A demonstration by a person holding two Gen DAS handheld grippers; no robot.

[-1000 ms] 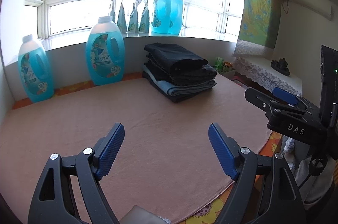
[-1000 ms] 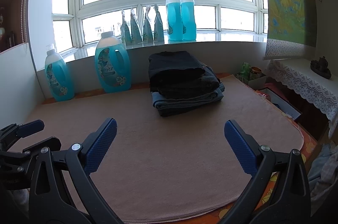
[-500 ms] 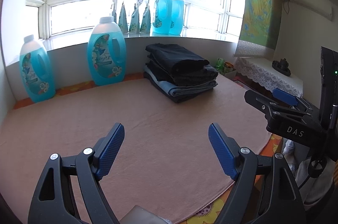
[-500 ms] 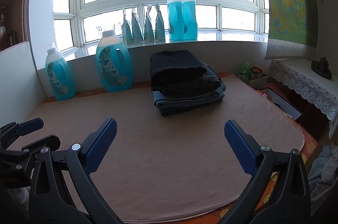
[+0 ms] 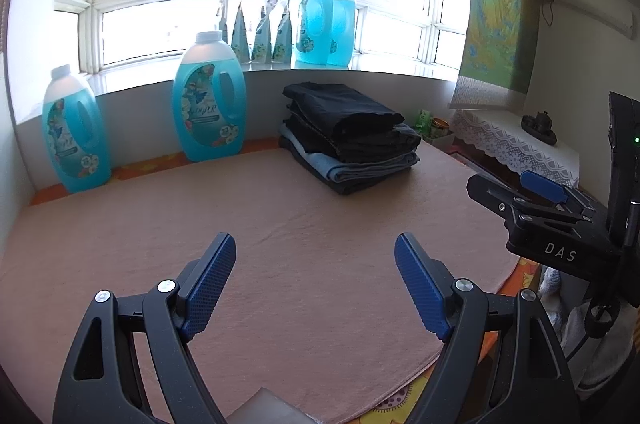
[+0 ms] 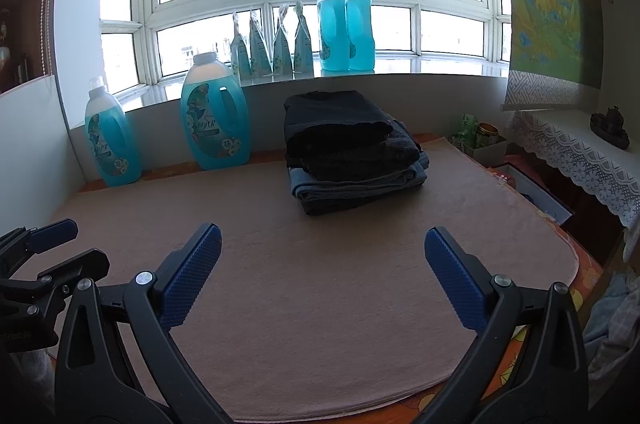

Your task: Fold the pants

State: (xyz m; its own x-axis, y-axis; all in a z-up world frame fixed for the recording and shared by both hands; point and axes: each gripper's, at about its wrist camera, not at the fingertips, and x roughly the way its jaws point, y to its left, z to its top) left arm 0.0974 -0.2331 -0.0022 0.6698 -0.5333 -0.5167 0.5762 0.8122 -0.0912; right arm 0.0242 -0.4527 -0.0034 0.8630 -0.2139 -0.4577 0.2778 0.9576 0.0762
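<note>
A stack of folded pants (image 5: pixel 348 139), black on top and blue denim below, sits at the far side of the pink mat (image 5: pixel 280 232); it also shows in the right wrist view (image 6: pixel 352 151). My left gripper (image 5: pixel 314 284) is open and empty above the mat's near part. My right gripper (image 6: pixel 322 276) is open and empty too, above the near edge. The right gripper shows side-on at the right of the left wrist view (image 5: pixel 532 199). The left gripper shows at the left edge of the right wrist view (image 6: pixel 44 252). No loose pants lie on the mat.
Two blue detergent bottles (image 5: pixel 208 103) (image 5: pixel 74 131) stand at the mat's far left. More bottles and pouches (image 6: pixel 344 27) stand on the windowsill. A lace-covered shelf (image 6: pixel 580 151) and boxes (image 6: pixel 480 139) are at the right. Crumpled cloth (image 6: pixel 612 320) lies beyond the mat's right edge.
Both views have shifted slightly; the pants stack and bottles sit a little further right and lower in frame. Both grippers stay open and empty.
</note>
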